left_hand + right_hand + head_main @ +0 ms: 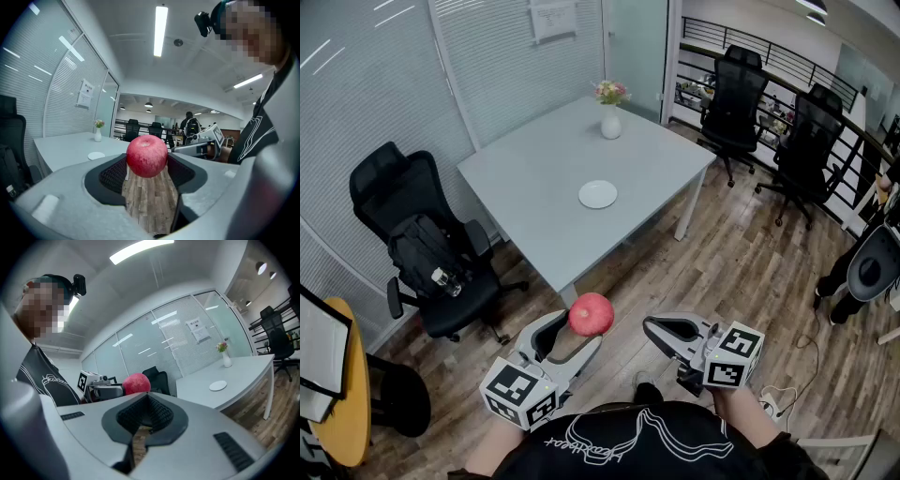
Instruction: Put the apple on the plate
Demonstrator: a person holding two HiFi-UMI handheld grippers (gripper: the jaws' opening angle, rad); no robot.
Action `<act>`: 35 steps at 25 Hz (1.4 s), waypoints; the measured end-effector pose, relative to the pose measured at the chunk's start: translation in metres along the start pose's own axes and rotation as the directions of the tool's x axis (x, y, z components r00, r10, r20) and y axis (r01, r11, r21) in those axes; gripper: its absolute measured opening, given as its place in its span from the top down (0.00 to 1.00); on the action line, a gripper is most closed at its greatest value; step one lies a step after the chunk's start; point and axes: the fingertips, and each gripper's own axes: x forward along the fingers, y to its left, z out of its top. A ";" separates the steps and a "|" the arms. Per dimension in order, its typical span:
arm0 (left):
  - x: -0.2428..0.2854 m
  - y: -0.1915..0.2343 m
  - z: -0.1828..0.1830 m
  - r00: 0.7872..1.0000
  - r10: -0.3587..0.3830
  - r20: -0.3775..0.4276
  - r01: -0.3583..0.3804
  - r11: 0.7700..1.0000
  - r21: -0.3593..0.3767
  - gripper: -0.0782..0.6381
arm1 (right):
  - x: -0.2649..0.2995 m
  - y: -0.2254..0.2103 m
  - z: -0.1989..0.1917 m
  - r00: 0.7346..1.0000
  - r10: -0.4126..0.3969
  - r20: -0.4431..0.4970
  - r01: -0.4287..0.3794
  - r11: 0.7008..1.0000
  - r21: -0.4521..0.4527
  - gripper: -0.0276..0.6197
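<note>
A red apple (592,314) sits between the jaws of my left gripper (574,330), whose pads press on its two sides. It hangs over the wood floor, just short of the grey table's (525,169) near corner. In the left gripper view the apple (147,156) fills the gap at the jaw tips of the left gripper (147,165). A small white plate (597,194) lies empty near the table's middle, well beyond the apple. My right gripper (651,326) is shut and holds nothing, level beside the left one. Its own view shows the apple (136,383) and the plate (218,386).
A white vase with flowers (610,120) stands at the table's far side. A black office chair with a backpack (427,253) is left of the table, more chairs (736,84) at the back right. A yellow round table (345,394) sits at the near left.
</note>
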 end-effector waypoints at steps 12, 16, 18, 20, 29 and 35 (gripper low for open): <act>0.027 0.004 -0.005 1.000 0.020 -0.013 -0.020 0.999 -0.027 0.50 | -0.005 -0.029 0.004 1.000 -0.001 0.011 0.000 1.000 0.018 0.94; 0.044 0.003 -0.005 0.999 0.020 -0.025 -0.021 0.999 -0.033 0.50 | -0.009 -0.048 0.007 1.000 -0.003 0.013 0.003 0.999 0.032 0.94; 0.056 0.004 -0.004 0.999 0.020 -0.031 -0.021 0.999 -0.036 0.50 | -0.011 -0.059 0.009 1.000 -0.003 0.010 0.003 0.999 0.039 0.94; 0.069 0.005 -0.002 0.999 0.021 -0.036 -0.023 0.999 -0.039 0.50 | -0.014 -0.074 0.012 1.000 -0.009 0.010 0.008 0.999 0.047 0.94; 0.140 0.017 0.013 0.999 0.031 -0.039 -0.032 0.999 -0.028 0.50 | -0.024 -0.141 0.037 1.000 -0.001 0.018 0.000 0.999 0.048 0.94; 0.183 0.017 0.032 0.999 0.048 -0.020 -0.048 0.999 -0.008 0.50 | -0.041 -0.180 0.064 0.999 0.008 0.039 -0.009 1.000 0.027 0.94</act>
